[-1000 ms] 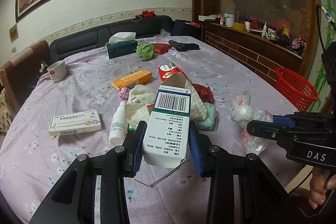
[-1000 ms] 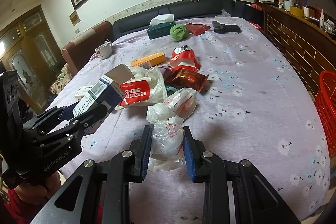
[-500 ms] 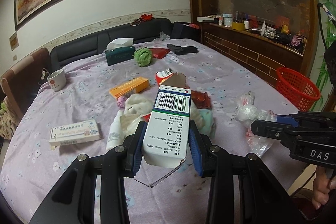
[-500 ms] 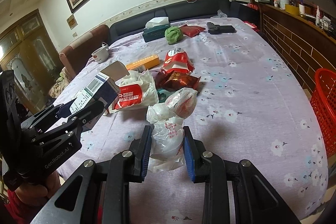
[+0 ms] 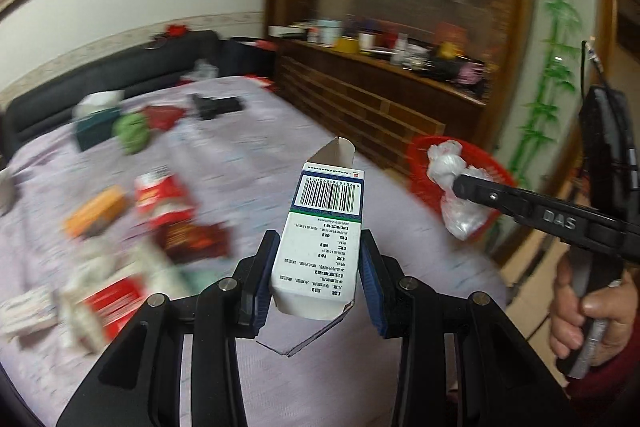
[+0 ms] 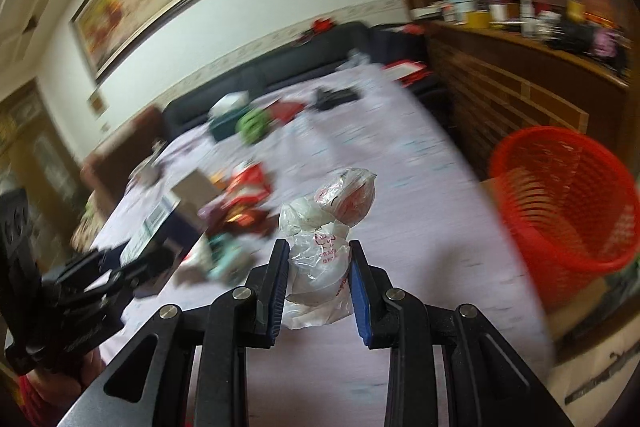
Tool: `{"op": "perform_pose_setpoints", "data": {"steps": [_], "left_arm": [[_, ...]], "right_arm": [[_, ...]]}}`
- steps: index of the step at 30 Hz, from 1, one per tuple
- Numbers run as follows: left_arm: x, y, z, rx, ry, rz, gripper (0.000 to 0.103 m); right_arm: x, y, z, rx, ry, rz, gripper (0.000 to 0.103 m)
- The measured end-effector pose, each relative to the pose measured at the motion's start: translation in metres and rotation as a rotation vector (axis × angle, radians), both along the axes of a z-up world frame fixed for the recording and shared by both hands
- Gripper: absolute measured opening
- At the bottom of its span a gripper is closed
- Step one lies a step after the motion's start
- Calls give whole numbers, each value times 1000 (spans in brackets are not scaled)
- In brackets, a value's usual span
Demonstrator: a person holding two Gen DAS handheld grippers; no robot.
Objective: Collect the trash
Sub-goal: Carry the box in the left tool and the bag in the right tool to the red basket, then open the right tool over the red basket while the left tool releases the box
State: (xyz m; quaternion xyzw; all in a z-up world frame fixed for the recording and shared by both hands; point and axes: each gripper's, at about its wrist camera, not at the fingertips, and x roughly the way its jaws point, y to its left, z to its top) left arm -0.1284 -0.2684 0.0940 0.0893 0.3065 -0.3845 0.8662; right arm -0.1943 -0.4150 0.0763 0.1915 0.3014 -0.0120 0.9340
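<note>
In the left wrist view, blurred litter lies across the lilac tablecloth (image 5: pixel 328 379) at the left of the frame: a green ball (image 5: pixel 132 133) in the upper left, red packets (image 5: pixel 164 199) at mid-left. At lower centre the left gripper (image 5: pixel 318 283) points forward and slightly up, its blue pads pinching a white medicine box (image 5: pixel 320 247) by its long sides; the box stands upright with its barcode toward the camera and both end flaps open. At the right the red basket (image 5: pixel 416 155) stands off the table edge, and in front of it the right gripper (image 5: pixel 456 183) reaches in from the right, held in a hand (image 5: pixel 588 311) at the lower right edge.

In the right wrist view, the left gripper (image 6: pixel 120 271) with its box sits at lower left. At centre the right gripper (image 6: pixel 318 279) is level over the cloth, clamped on a crumpled clear plastic bag (image 6: pixel 320 259) whose bulging top rises above the fingers. The red basket (image 6: pixel 568 203) fills the right side, near but apart.
</note>
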Motion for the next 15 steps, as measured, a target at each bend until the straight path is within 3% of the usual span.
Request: {"op": "perform_pose_setpoints", "data": {"steps": [7,15], "left_arm": [[4,-116,1,-30,91,-170,38],[17,-204,-13,-24,139,-213,41]], "right_arm": [[-30,-104,5,23,-18,-225,31],[-38,-194,0,69,4,-359,33]]}}
